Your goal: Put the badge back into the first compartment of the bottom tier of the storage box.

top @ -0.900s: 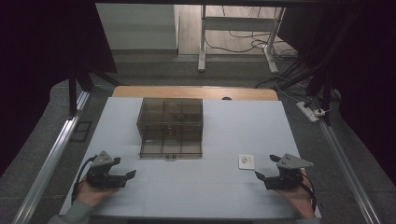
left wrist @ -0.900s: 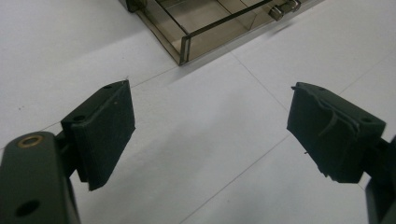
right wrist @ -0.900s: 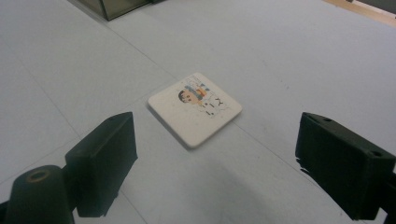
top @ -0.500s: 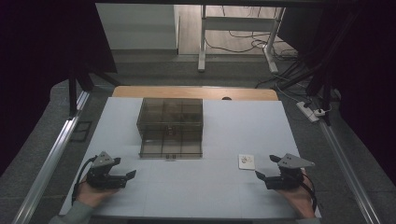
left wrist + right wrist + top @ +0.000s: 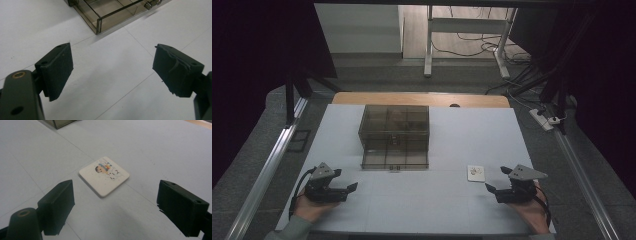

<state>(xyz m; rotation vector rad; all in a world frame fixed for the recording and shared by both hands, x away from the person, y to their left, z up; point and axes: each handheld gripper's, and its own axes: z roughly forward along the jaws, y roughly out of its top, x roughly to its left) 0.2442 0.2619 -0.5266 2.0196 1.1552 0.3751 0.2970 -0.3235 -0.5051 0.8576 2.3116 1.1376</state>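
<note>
Small white square tile (image 5: 104,175) with rounded corners, colourful cartoon figure printed on top, lying flat on pale tabletop (image 5: 447,200), at 10 o'clock of right hand-held gripper (image 5: 498,180), jaws wide apart, empty, left hand-held gripper (image 5: 345,180) likewise spread, empty

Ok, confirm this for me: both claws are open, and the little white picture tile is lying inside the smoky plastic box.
Not quite. Both claws, left claw and right claw, are open, but the white picture tile lies on the bare table, apart from the smoky plastic box. The high view and the right gripper view show it.
</note>
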